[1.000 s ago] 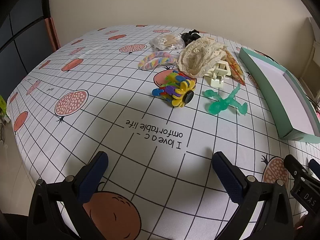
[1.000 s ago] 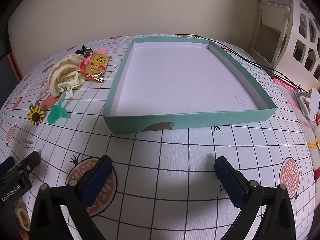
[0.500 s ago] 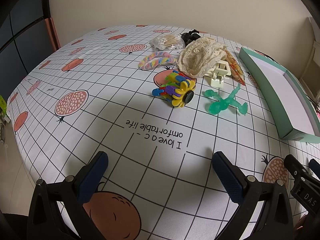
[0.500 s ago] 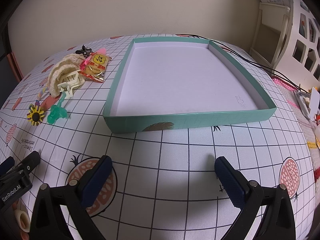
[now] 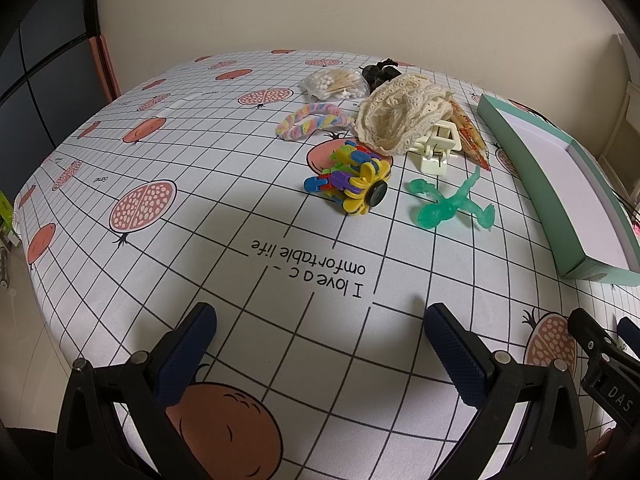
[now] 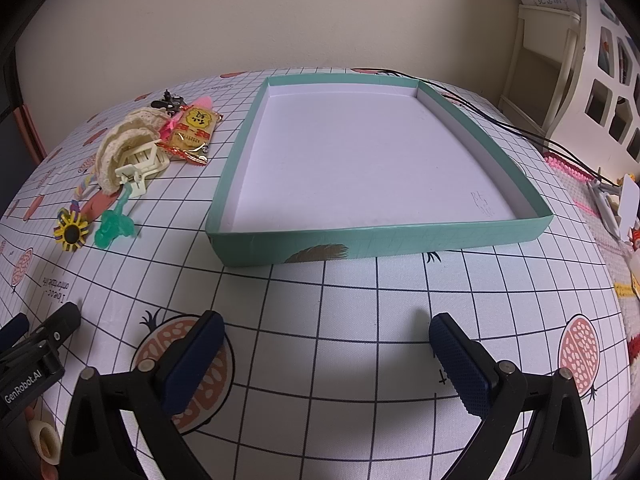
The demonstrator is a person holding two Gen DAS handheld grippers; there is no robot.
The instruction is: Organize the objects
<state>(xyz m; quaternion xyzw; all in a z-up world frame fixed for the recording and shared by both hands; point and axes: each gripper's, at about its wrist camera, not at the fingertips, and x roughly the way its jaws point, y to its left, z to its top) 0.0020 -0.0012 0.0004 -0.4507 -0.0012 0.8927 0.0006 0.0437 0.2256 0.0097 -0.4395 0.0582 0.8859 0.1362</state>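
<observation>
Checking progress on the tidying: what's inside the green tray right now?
Nothing. The green tray shows only its bare white floor with a faint pencil mark near one corner. A strip behind its near wall is hidden from view.

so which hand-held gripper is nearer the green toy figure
Left. The green toy figure lies ahead of the left hand-held gripper, slightly to its right. The right hand-held gripper faces the teal tray, with the figure far off to its left.
</observation>
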